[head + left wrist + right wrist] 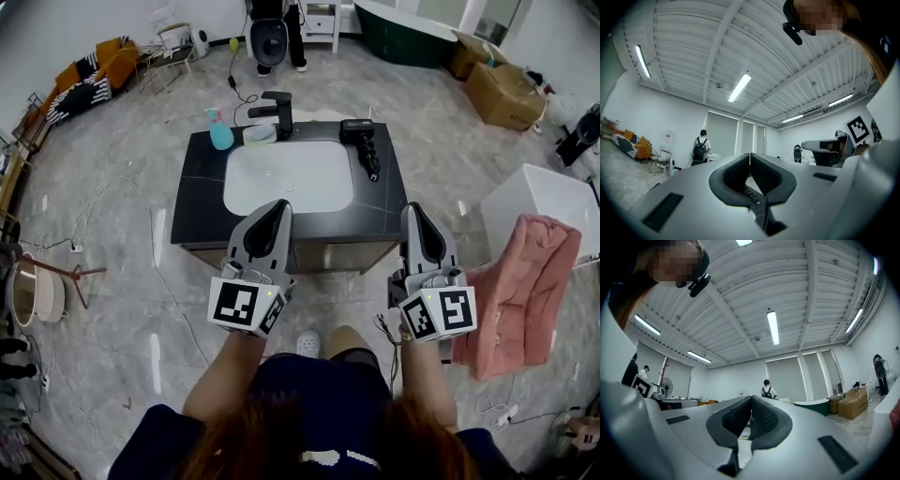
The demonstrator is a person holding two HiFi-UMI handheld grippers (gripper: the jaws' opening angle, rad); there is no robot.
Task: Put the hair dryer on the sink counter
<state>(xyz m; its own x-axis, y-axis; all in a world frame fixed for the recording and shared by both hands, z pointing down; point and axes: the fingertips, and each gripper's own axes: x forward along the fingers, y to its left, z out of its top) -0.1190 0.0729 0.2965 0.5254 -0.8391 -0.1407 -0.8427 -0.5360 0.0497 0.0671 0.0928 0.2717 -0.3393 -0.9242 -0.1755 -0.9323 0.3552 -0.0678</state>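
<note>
The black hair dryer [362, 145] lies on the dark sink counter [201, 197], at its back right beside the white basin [288, 175]. Both grippers hover in front of the counter's near edge, well short of the dryer. My left gripper [278, 205] is shut with nothing between its jaws, and in the left gripper view [750, 154] the pads meet. My right gripper [413, 208] is also shut and empty, its tips closed in the right gripper view [751, 399]. Both point slightly upward toward the room's far side.
A black faucet [274, 112] and a teal spray bottle [219, 130] stand at the counter's back. A pink towel [521, 291] hangs at the right by a white box [548, 201]. Cardboard boxes [504, 92], a dark green tub [405, 33] and a standing person [277, 37] are beyond. Cables trail across the floor.
</note>
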